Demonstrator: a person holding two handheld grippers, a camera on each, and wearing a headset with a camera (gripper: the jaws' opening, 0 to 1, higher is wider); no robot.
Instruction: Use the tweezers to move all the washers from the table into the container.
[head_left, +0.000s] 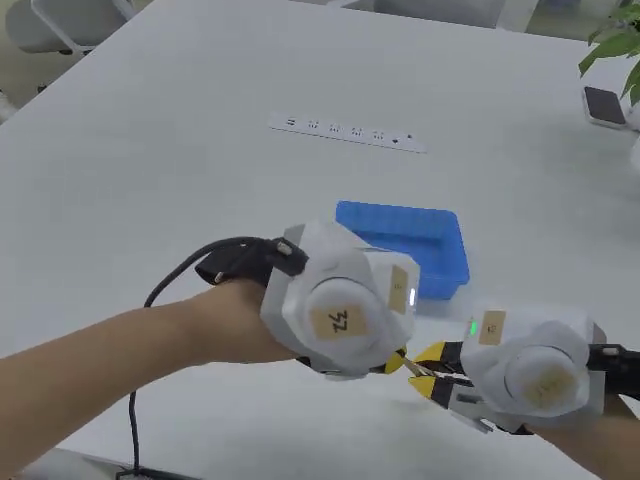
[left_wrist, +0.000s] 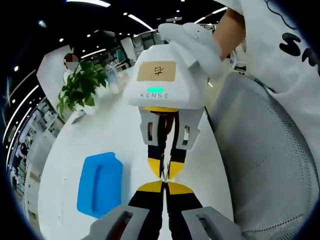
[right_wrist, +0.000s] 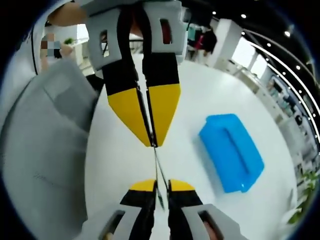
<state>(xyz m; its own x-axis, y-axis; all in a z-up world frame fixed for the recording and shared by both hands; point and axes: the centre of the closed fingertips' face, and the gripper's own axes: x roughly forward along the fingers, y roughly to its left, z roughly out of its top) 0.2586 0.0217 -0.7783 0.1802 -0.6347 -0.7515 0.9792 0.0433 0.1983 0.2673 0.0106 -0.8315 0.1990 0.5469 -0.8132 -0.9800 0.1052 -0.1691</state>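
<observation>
We are observing the left gripper (left_wrist: 164, 188) and the right gripper (right_wrist: 161, 186) meeting tip to tip over the smooth white table (head_left: 150, 150), near its front edge. Both are wearing white moulded shells, and their black jaws are ending in yellow wedge-shaped pads. The tweezers (right_wrist: 157, 165), a thin dark metal sliver, are running between both pairs of jaws. The left jaws are pressing together on one end and the right jaws are pinching the other. The container (head_left: 405, 238), a blue rectangular plastic tray with rounded corners, is sitting on the table just beyond the grippers. A flat white power strip (head_left: 345, 131) is lying farther back.
</observation>
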